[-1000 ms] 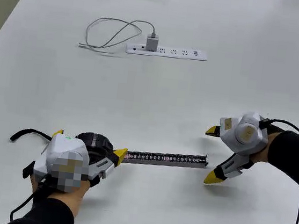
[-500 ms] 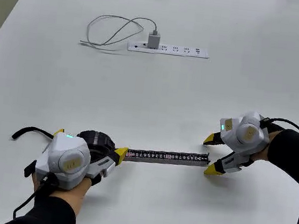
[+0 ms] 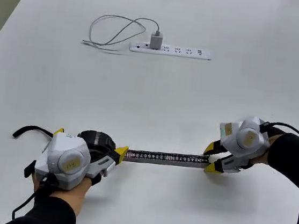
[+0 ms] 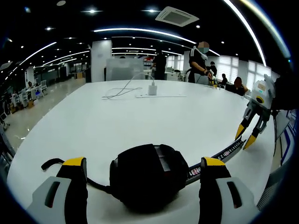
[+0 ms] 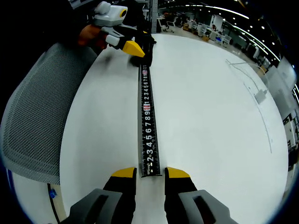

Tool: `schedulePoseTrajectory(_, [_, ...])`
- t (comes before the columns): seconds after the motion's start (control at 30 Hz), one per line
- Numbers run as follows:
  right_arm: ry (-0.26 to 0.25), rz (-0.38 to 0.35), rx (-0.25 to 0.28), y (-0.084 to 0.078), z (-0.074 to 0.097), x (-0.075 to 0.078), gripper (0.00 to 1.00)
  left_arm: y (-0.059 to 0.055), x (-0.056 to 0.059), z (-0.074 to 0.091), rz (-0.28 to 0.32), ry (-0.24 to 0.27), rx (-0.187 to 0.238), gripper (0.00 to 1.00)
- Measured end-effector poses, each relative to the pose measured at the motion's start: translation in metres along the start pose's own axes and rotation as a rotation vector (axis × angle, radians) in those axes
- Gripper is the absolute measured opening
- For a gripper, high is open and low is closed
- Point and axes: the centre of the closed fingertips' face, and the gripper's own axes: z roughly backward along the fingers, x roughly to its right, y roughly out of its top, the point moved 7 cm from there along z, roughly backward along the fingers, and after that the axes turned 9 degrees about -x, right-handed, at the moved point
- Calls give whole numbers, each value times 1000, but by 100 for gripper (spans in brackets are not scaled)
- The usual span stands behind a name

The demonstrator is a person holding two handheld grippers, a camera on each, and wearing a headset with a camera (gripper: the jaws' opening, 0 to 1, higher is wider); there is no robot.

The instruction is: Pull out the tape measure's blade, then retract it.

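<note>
Flanking the blade's [image 5: 148, 130] end, the right claw [image 5: 150, 173] obscures any contact.

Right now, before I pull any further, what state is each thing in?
tape measure case: on the table, between the left gripper fingers; grip unclear.
blade: pulled out, flat on the table.
right gripper: fingers close on both sides of the blade tip; contact unclear.
charger: plugged into the power strip.
cable: loosely looped.
</note>
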Motion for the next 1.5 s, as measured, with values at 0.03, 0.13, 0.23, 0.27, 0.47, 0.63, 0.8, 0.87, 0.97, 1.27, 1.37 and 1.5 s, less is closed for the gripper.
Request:
schedulePoseTrajectory(0.03, [-2,7,1,0,0,0,20,0,0,0,-3,4,1,99])
schedulePoseTrajectory(0.13, [3,0,3,-1,0,0,20,-1,1,-1,-1,-1,-4,99])
schedulePoseTrajectory(0.23, [-1,-2,12,-1,0,3,17,-1,1,0,-3,-3,-2,99])
schedulePoseTrajectory(0.27, [-2,-3,13,-2,0,4,16,-1,1,0,-3,-3,-3,99])
schedulePoseTrajectory(0.47, [5,52,-7,-1,0,4,13,-1,0,-2,-5,-3,-6,99])
schedulePoseTrajectory(0.63, [8,39,-12,-1,0,3,12,-4,2,-4,1,-6,-13,99])
schedulePoseTrajectory(0.8, [18,19,-64,4,-1,4,12,-2,1,-4,6,18,-6,94])
schedulePoseTrajectory(0.87, [24,27,-73,4,-1,4,12,-2,-1,-4,9,27,-8,90])
schedulePoseTrajectory(0.97, [25,24,-97,6,-1,4,12,-2,-3,-4,22,40,-10,86])
schedulePoseTrajectory(1.27, [9,18,-103,4,-1,2,12,-4,7,-3,37,1,-29,69])
schedulePoseTrajectory(1.37, [0,-36,-101,4,-1,3,11,-4,9,-3,37,12,-37,67])
schedulePoseTrajectory(1.5, [-2,-19,-109,6,-1,2,12,-2,9,-3,27,24,-54,67])
